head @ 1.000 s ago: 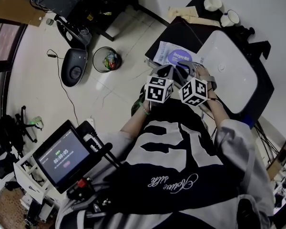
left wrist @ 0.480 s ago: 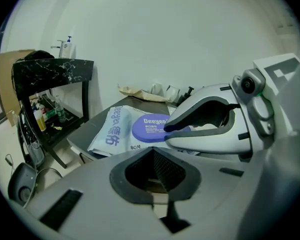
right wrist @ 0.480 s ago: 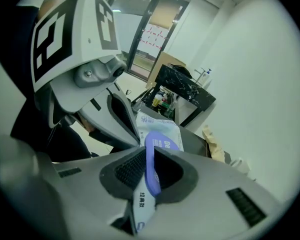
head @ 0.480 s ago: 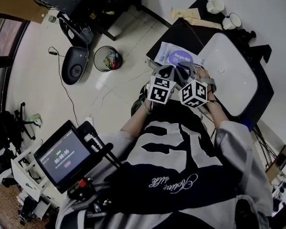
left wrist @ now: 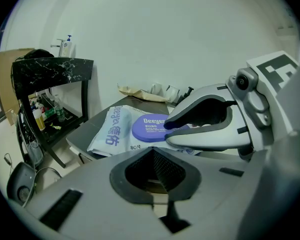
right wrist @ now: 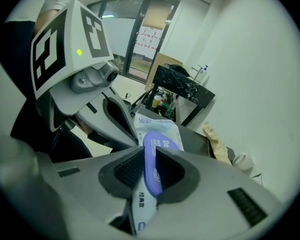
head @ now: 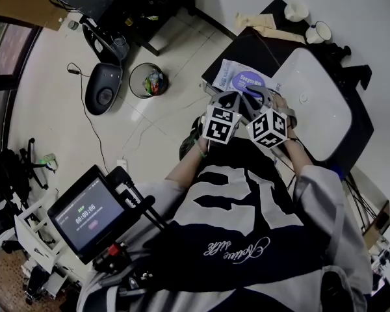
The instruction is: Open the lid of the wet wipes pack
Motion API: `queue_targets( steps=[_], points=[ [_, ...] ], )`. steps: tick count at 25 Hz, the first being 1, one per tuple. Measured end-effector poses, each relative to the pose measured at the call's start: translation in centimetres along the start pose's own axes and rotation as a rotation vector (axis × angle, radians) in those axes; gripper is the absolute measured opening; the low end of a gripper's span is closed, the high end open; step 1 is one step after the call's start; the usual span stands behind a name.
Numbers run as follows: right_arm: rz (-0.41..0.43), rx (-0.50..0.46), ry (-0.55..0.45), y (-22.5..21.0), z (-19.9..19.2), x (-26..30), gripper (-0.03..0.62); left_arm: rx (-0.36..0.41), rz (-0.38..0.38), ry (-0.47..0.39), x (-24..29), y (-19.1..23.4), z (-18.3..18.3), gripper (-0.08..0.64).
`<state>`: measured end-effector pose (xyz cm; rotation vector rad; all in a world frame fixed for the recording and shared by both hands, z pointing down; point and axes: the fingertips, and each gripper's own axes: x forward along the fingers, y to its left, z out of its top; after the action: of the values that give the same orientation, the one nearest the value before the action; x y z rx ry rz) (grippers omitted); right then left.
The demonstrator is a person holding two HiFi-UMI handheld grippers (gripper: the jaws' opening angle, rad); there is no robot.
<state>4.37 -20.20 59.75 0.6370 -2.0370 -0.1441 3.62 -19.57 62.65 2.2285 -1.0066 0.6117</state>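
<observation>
The wet wipes pack, white with a round purple lid, lies on a black table. In the right gripper view the purple lid stands edge-on between the pads, with my right gripper shut on it. The left gripper view shows the right gripper clasping the lid's near rim. My left gripper looks shut, its tips at the pack's near edge. Whether it pinches the wrapper is hidden. Both marker cubes sit side by side over the person's lap.
A white basin fills the table to the right of the pack. Two cups and crumpled brown paper lie at the far end. A waste bin stands on the floor to the left, and a black marbled side table beyond it.
Nothing has visibly changed with the grippers or the pack; only the head view has shifted slightly.
</observation>
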Motion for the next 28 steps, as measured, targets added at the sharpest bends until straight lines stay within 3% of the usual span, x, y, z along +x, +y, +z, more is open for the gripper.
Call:
queue_targets(
  steps=[16,21,28],
  points=[
    [-0.031,-0.006,-0.047,0.3,0.2,-0.9,0.046,0.022,-0.016,0.016,-0.1,-0.7,-0.3,-0.002],
    [-0.155,0.083,-0.146,-4.2,3.0,-3.2,0.025,0.023,-0.019,0.012,-0.2,-0.6,-0.3,-0.002],
    [-0.212,0.182,-0.129,-10.9,1.9,-1.9,0.015,0.026,-0.027,0.019,0.1,-0.6,-0.5,-0.002]
  ],
)
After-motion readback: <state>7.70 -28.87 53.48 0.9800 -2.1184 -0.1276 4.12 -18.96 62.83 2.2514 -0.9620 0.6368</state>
